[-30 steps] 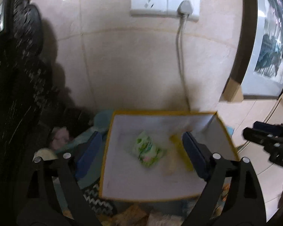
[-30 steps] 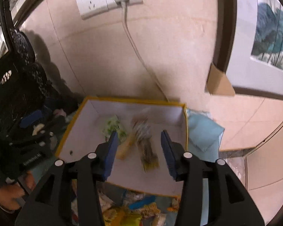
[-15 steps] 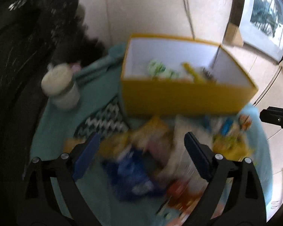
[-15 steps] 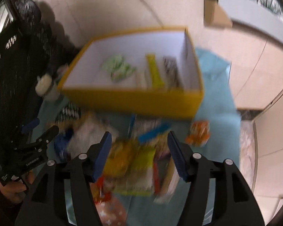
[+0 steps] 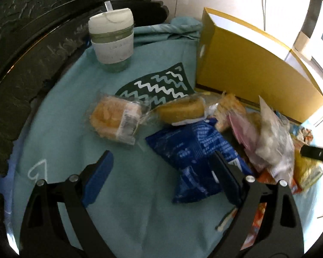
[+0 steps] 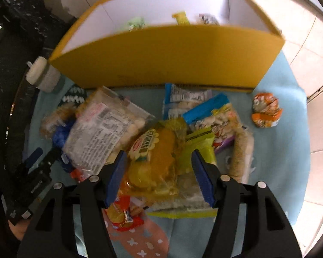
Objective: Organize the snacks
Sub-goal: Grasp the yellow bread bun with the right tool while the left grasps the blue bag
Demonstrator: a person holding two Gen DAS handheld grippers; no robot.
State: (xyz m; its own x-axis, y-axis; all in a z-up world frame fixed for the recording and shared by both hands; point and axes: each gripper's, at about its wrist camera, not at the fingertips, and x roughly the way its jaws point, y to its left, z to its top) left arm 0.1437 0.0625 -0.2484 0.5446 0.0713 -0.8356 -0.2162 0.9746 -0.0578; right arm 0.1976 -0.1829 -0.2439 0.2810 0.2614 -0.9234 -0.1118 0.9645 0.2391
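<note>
Both claws point down at the snack pile on the teal cloth (image 5: 60, 129), ready for the next pick. The left claw (image 5: 161, 172) gapes wide and empty over the blue packet (image 5: 193, 148). The right claw (image 6: 159, 174), whose jaws have just been opening, straddles the yellow packet (image 6: 157, 161) without pinching it. The yellow box (image 6: 165, 58) at twelve o'clock already holds three snacks.

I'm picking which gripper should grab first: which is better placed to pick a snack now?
Probably the right gripper: its open jaws straddle the yellow snack pack. The left gripper hangs over bare teal cloth.
</note>
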